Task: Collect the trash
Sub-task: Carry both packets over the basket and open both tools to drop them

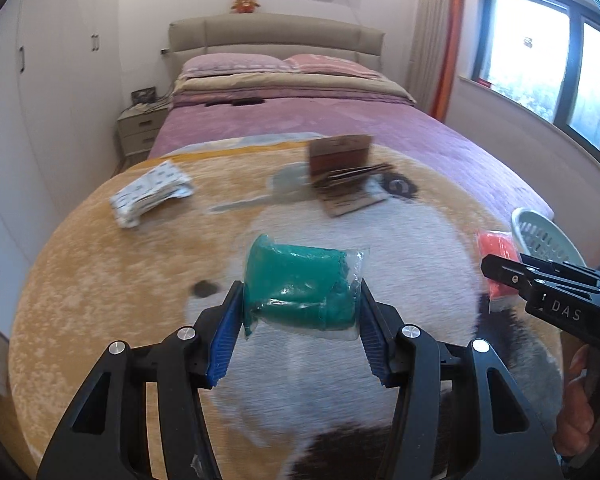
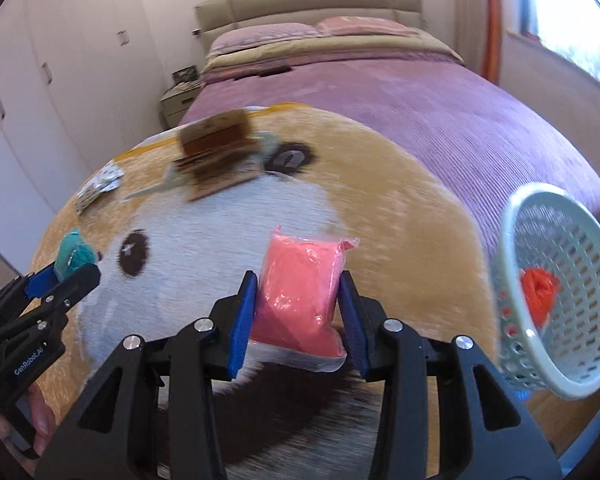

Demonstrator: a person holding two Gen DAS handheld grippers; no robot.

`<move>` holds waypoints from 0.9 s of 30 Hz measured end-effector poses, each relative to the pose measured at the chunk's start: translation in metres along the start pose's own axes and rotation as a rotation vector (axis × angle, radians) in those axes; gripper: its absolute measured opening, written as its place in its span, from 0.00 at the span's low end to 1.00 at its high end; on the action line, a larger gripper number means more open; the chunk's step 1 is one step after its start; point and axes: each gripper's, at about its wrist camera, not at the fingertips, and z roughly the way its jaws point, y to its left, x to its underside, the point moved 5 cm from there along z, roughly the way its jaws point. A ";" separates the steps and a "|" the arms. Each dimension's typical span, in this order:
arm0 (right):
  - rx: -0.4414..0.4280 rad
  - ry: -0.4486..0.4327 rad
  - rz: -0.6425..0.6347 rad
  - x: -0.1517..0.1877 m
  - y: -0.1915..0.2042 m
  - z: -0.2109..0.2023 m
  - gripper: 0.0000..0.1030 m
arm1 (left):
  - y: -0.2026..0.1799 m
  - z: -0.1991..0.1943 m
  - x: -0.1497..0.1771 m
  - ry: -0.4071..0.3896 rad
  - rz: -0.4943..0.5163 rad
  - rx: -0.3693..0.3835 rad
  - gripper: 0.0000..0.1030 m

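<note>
L gripper (image 1: 302, 312) clamps green packet (image 1: 300, 288); R gripper (image 2: 298, 312) clamps pink packet (image 2: 300, 292), basket (image 2: 512, 216) just right.

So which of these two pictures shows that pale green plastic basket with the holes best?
The right wrist view: the pale green perforated plastic basket shows its rim, its mesh wall and an orange-red crumpled item inside. The left wrist view catches only part of its rim at the right, behind the other gripper.

Purple bed (image 1: 340, 128), beige headboard (image 1: 276, 34) — white wardrobe (image 1: 52, 92) beside.
</note>
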 end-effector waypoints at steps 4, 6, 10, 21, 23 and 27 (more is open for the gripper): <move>0.036 -0.026 0.047 0.001 -0.040 -0.016 0.37 | -0.029 0.006 -0.006 0.009 0.013 0.050 0.50; 0.055 -0.045 0.068 -0.001 -0.059 -0.025 0.37 | -0.049 0.008 -0.010 0.002 0.031 0.072 0.50; 0.121 -0.084 0.102 -0.004 -0.097 -0.043 0.37 | -0.093 0.012 -0.018 -0.012 0.072 0.131 0.50; 0.259 -0.097 0.251 -0.001 -0.203 -0.055 0.37 | -0.207 0.044 -0.034 0.030 0.178 0.294 0.50; 0.286 -0.090 0.282 0.000 -0.222 -0.053 0.37 | -0.221 0.053 -0.037 0.044 0.181 0.324 0.50; 0.302 -0.073 0.336 0.003 -0.246 -0.049 0.37 | -0.250 0.068 -0.042 0.048 0.212 0.347 0.50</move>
